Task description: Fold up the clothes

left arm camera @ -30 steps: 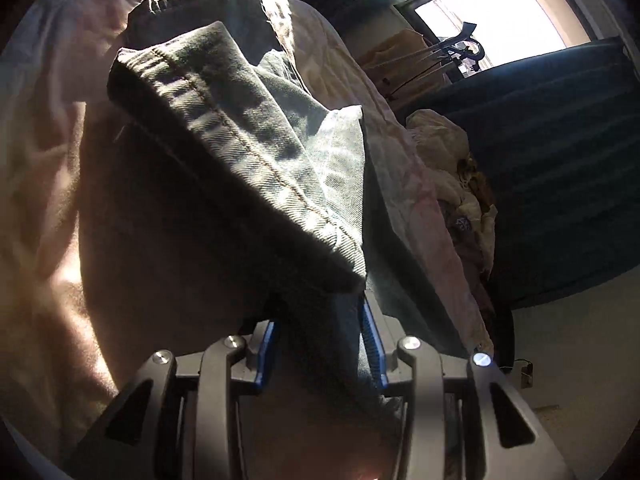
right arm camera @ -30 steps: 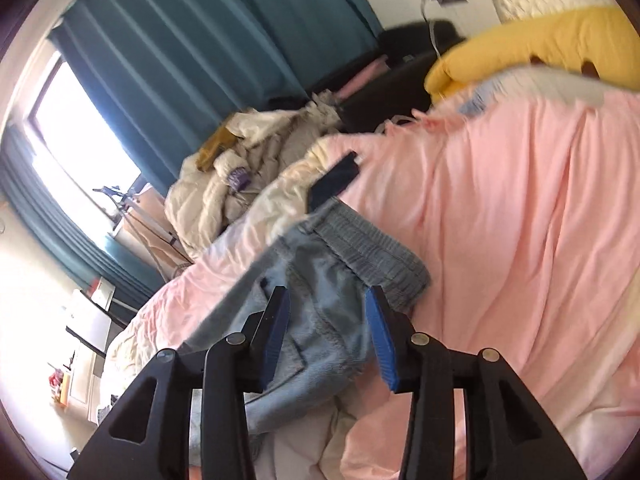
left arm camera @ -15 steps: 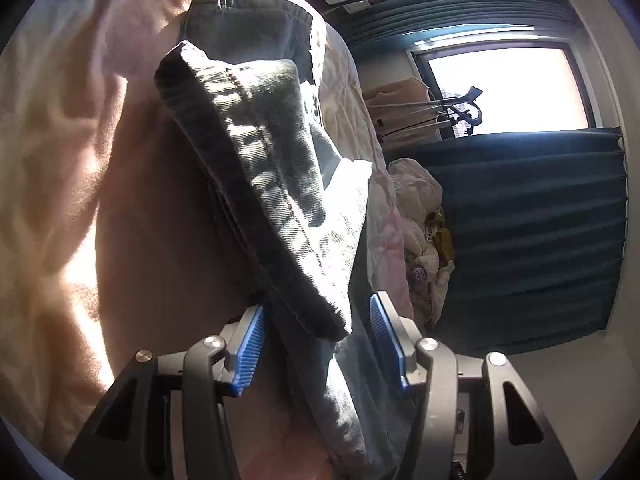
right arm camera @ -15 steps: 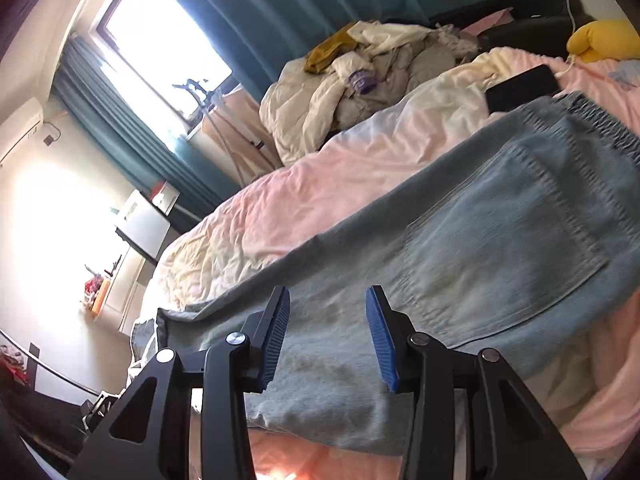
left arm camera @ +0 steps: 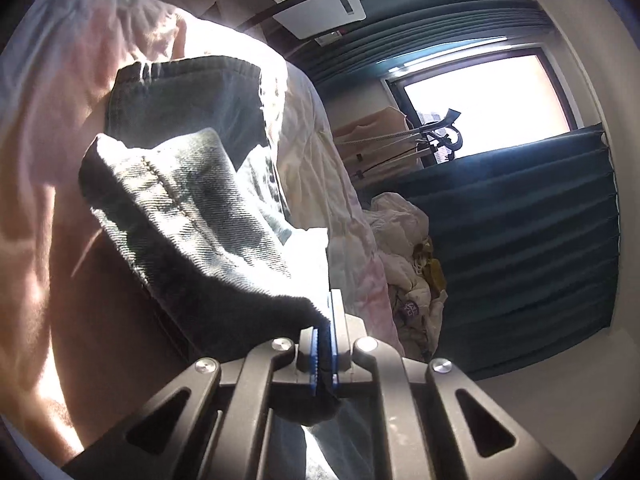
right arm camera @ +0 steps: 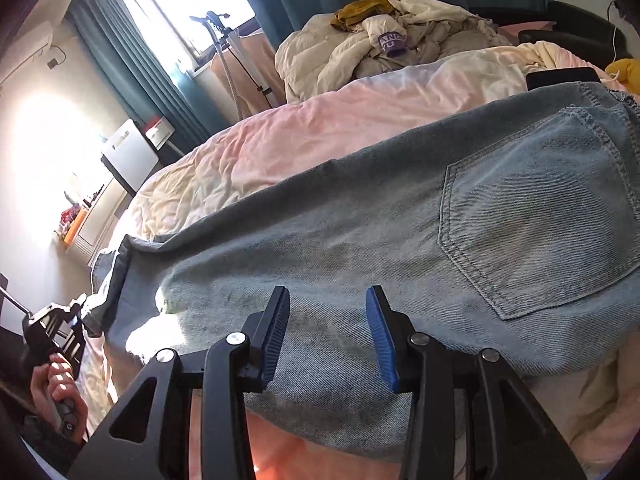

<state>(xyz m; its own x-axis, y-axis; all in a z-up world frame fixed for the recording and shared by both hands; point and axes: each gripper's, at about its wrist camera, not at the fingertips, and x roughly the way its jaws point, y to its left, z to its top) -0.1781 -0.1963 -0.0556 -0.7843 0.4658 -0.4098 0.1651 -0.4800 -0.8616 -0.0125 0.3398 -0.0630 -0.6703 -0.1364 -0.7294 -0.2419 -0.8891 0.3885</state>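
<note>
Partly hidden, the jeans (right arm camera: pixel 400 232) lie flat on the pink bed (right arm camera: pixel 304 132) — waistband cut off at the frame edge, hem bunched and shadowed. Left gripper (left arm camera: pixel 325 354) pinches the twill hem, blue ribbed pads pressed together. Right gripper (right arm camera: pixel 328 334) stands spread over the denim — contact unclear.

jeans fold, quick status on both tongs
Left tongs shut on jeans leg end. Right tongs open, over the jeans, nothing gripped. Phone beside the waistband.
</note>
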